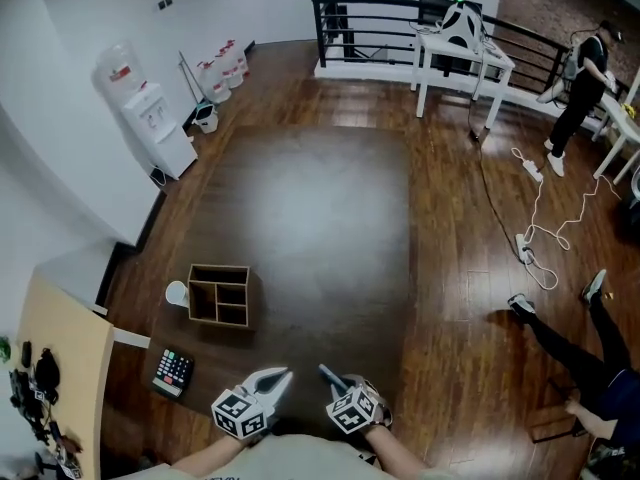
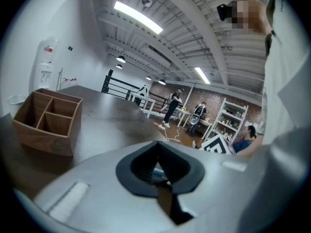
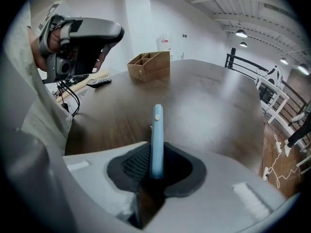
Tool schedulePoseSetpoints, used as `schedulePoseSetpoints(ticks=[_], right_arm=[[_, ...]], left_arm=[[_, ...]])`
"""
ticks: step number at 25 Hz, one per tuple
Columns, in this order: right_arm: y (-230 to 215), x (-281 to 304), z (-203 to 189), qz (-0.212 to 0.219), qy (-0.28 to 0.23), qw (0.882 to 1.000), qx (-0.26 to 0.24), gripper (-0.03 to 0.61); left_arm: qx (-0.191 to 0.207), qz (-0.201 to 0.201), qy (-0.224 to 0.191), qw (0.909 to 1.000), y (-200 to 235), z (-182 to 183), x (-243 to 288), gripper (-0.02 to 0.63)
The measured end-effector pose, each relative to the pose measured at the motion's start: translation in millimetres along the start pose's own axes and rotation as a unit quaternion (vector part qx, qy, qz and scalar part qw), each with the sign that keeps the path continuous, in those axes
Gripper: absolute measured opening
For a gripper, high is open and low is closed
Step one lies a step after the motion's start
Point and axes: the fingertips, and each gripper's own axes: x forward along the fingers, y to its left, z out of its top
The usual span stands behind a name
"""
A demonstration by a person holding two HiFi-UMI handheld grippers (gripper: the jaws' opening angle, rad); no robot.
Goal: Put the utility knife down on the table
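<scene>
Head view: right gripper [image 1: 338, 381] hovered at the table's [image 1: 310, 218] near edge, clamped on the utility knife [image 1: 328, 373], with the left gripper [image 1: 280, 376] just beside it. Left gripper view: its jaws were pressed together on nothing, and a wooden box [image 2: 46, 120] stood off to the side. Right gripper view: the blue knife stood pinched edge-on, seemingly not yet down on the tabletop. Letting go too early would likely make it bounce, skid, or drop off that close edge.
</scene>
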Motion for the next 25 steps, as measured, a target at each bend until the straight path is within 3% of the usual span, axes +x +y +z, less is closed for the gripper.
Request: schedulePoseSetpoints(ticks=[7,17,25], right_arm=[[1.1,-4.3,-0.7,0.010,0.007,1.000,0.008,0.083],[-24.9,-60.6,-2.3,-0.079,-0.028,0.996,0.039,0.109],[31.1,-116.5,5.5,-0.105,-0.106,0.986,0.075,0.107]], left_arm=[[-0.001,-0.004,-0.008,1.0000,-3.2,2.3,-4.3,0.002],[0.001,-0.017,-0.044,0.9989,-20.8,-2.3,-28.4,0.002],[0.003,-0.037,-0.063,0.9973,-58.4,-32.8,-82.1,0.002]])
